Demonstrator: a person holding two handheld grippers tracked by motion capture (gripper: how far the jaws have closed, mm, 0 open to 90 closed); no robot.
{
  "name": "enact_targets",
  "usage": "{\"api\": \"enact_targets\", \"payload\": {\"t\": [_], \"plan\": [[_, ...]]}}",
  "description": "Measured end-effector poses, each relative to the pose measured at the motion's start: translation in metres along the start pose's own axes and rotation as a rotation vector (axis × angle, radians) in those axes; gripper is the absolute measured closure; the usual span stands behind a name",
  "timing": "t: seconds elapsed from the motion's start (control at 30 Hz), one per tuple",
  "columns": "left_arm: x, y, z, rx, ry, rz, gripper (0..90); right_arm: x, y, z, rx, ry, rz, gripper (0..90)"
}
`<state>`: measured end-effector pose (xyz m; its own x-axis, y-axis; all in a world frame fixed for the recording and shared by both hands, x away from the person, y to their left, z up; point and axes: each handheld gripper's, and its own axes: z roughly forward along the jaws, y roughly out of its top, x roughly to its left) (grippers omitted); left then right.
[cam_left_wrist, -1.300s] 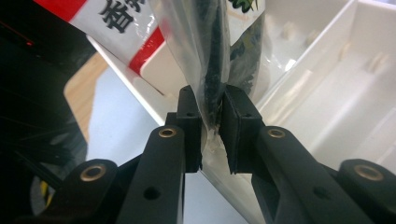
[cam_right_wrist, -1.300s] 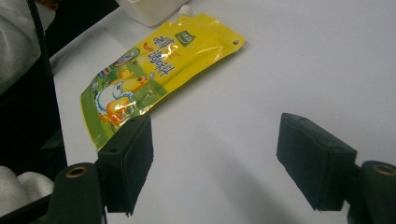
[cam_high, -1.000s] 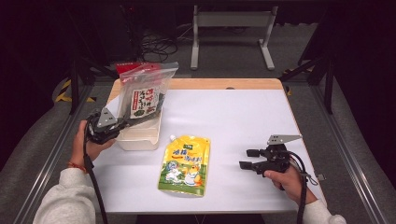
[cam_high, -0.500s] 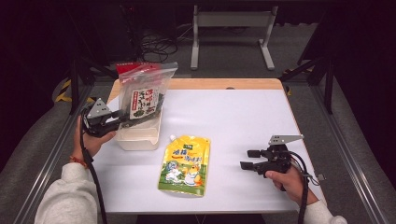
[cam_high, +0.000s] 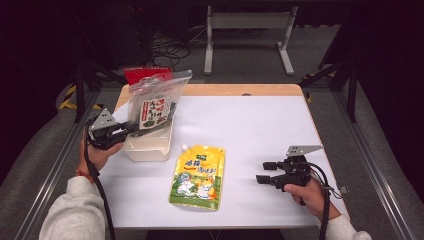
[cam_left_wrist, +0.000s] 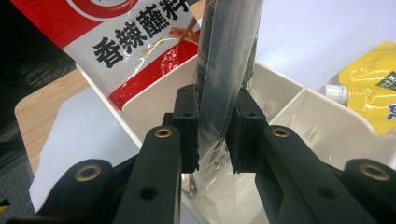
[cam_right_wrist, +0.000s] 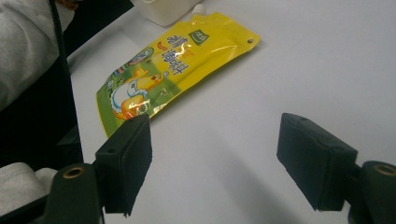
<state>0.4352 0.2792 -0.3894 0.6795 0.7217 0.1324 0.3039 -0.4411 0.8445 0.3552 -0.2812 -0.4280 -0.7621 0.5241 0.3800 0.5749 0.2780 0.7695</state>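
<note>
One thin edge of the clear seaweed bag (cam_left_wrist: 223, 70) is all my left gripper (cam_left_wrist: 211, 123) clamps, upright over the white tray (cam_high: 147, 146); it could slip. My right gripper (cam_right_wrist: 212, 158) hangs open near the yellow pouch (cam_right_wrist: 173, 60).

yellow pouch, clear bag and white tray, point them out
yellow pouch (cam_high: 197, 176), high view, middle of its printed front
clear bag (cam_high: 156, 106), high view, its label
white tray (cam_high: 146, 150), high view, near wall
</note>
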Motion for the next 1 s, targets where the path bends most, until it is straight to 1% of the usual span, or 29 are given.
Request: {"api": "enact_targets", "payload": {"t": [0.03,0.1,0.17,0.23,0.27,0.3,0.37,0.43,0.5,0.53,0.57,0.6,0.63,0.67,0.7,0.73,0.77,0.8,0.83,0.87,0.93,0.97,1.0], "plan": [[0.000,0.000,0.000,-0.002,0.003,0.000,76.0,-0.001,0.000,0.001,0.002,-0.003,0.001,26.1],[0.001,-0.003,0.000,-0.010,0.003,-0.018,76.0,-0.001,0.000,0.002,0.002,-0.006,0.003,26.1],[0.002,-0.004,0.001,-0.014,0.005,-0.018,76.0,-0.001,0.000,0.002,-0.002,-0.006,-0.002,26.1],[0.003,-0.005,0.002,-0.016,0.001,-0.015,76.0,0.001,0.001,0.002,-0.010,-0.013,-0.026,26.0],[0.003,-0.006,0.002,-0.020,-0.009,-0.016,76.0,0.003,0.002,0.002,-0.014,-0.020,-0.046,26.0],[0.004,-0.008,0.002,-0.028,-0.012,-0.027,76.0,0.004,0.002,0.002,-0.017,-0.029,-0.060,25.9],[0.004,-0.010,0.002,-0.035,-0.005,-0.037,75.9,0.007,0.004,0.001,-0.024,-0.039,-0.078,25.9],[0.002,-0.008,0.001,-0.029,0.001,-0.037,75.1,0.008,0.004,0.002,-0.022,-0.069,-0.099,25.9],[0.000,-0.009,0.000,-0.039,-0.007,-0.038,74.4,0.008,0.004,0.002,-0.017,-0.088,-0.105,26.0],[-0.001,-0.009,-0.002,-0.044,-0.004,-0.036,73.9,0.008,0.003,0.002,-0.015,-0.094,-0.107,26.1],[-0.003,-0.010,-0.003,-0.052,0.007,-0.038,72.7,0.008,0.003,0.003,-0.010,-0.109,-0.112,26.2],[-0.004,-0.009,-0.005,-0.055,0.009,-0.035,71.3,0.008,0.003,0.003,-0.006,-0.119,-0.114,26.2],[-0.004,-0.009,-0.008,-0.068,0.018,-0.041,69.4,0.008,0.003,0.003,-0.004,-0.123,-0.118,26.2],[-0.004,-0.008,-0.011,-0.079,0.019,-0.046,68.4,0.008,0.002,0.004,0.000,-0.126,-0.118,26.2],[-0.003,-0.008,-0.014,-0.100,0.000,-0.060,67.5,0.008,0.002,0.004,0.002,-0.126,-0.118,26.0],[-0.003,-0.008,-0.017,-0.115,0.006,-0.067,66.6,0.008,0.002,0.004,0.003,-0.120,-0.116,25.7],[-0.003,-0.006,-0.019,-0.121,0.024,-0.068,65.6,0.008,0.001,0.005,0.006,-0.114,-0.117,25.7],[-0.003,-0.006,-0.022,-0.126,0.028,-0.067,64.2,0.009,0.001,0.006,0.010,-0.111,-0.120,25.7],[-0.004,-0.005,-0.024,-0.132,0.018,-0.063,64.7,0.009,0.001,0.006,0.016,-0.111,-0.124,25.7],[-0.005,-0.004,-0.025,-0.132,0.019,-0.056,64.4,0.010,0.001,0.007,0.020,-0.108,-0.126,25.7],[-0.008,-0.002,-0.026,-0.113,0.058,-0.048,60.1,0.011,0.002,0.008,0.029,-0.108,-0.130,25.6],[-0.010,-0.001,-0.028,-0.112,0.065,-0.044,57.9,0.011,0.002,0.009,0.035,-0.109,-0.134,25.5],[-0.011,-0.002,-0.030,-0.121,0.066,-0.044,58.9,0.011,0.002,0.010,0.036,-0.104,-0.133,25.5]]}}
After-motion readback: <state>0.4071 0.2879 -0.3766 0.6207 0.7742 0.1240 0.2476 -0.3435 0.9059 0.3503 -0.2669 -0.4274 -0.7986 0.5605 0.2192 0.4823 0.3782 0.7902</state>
